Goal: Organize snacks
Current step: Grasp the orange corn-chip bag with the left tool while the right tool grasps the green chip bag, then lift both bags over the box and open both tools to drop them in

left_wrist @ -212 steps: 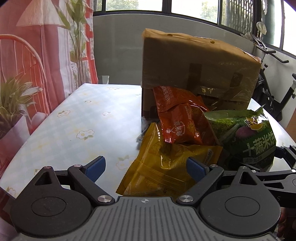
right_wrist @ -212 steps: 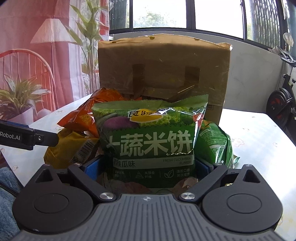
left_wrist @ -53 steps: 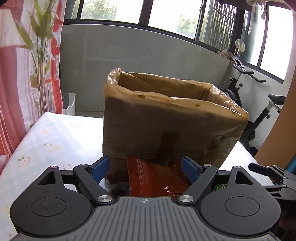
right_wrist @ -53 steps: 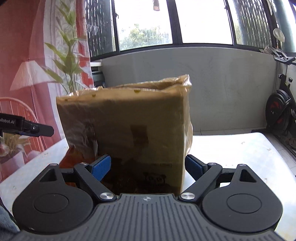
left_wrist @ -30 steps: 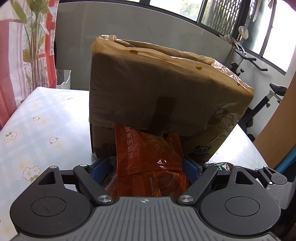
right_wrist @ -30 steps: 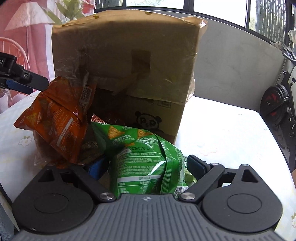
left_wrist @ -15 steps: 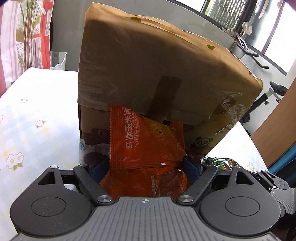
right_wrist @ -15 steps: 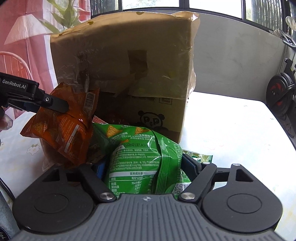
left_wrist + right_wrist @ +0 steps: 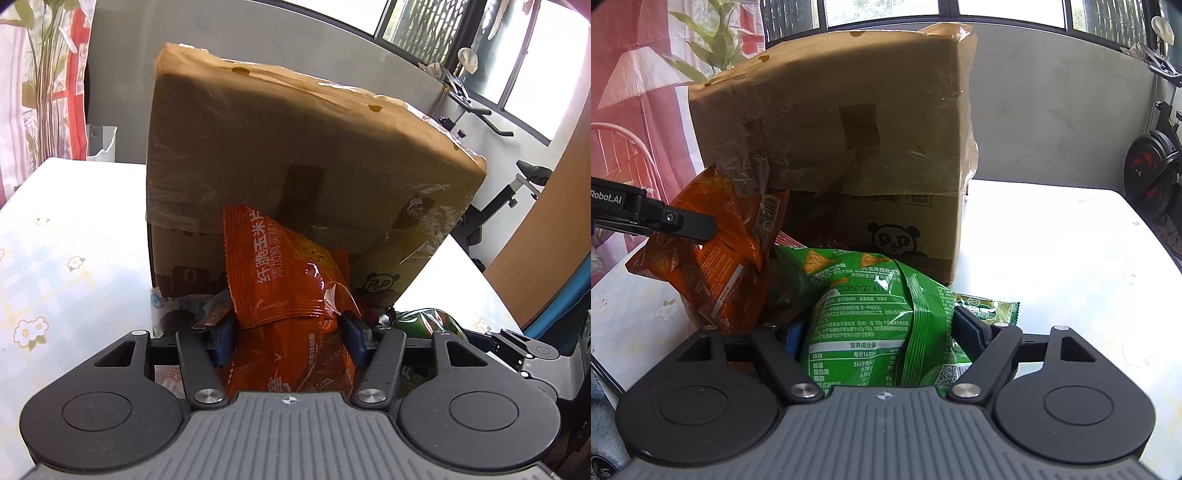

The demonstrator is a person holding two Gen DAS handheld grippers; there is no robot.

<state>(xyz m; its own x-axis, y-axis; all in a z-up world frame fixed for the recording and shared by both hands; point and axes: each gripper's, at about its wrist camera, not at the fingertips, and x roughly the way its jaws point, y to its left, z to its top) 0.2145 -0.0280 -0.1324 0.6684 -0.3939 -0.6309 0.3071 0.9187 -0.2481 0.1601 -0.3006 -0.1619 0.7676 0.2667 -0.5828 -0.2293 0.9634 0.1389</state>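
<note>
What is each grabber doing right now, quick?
Left gripper: closing on the orange snack bag between its jaws.
Right gripper: shut on the green snack bag.

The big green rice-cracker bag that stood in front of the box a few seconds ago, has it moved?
Yes. It no longer stands before the cardboard box; a different green bag sits there, between the right gripper fingers.
</note>
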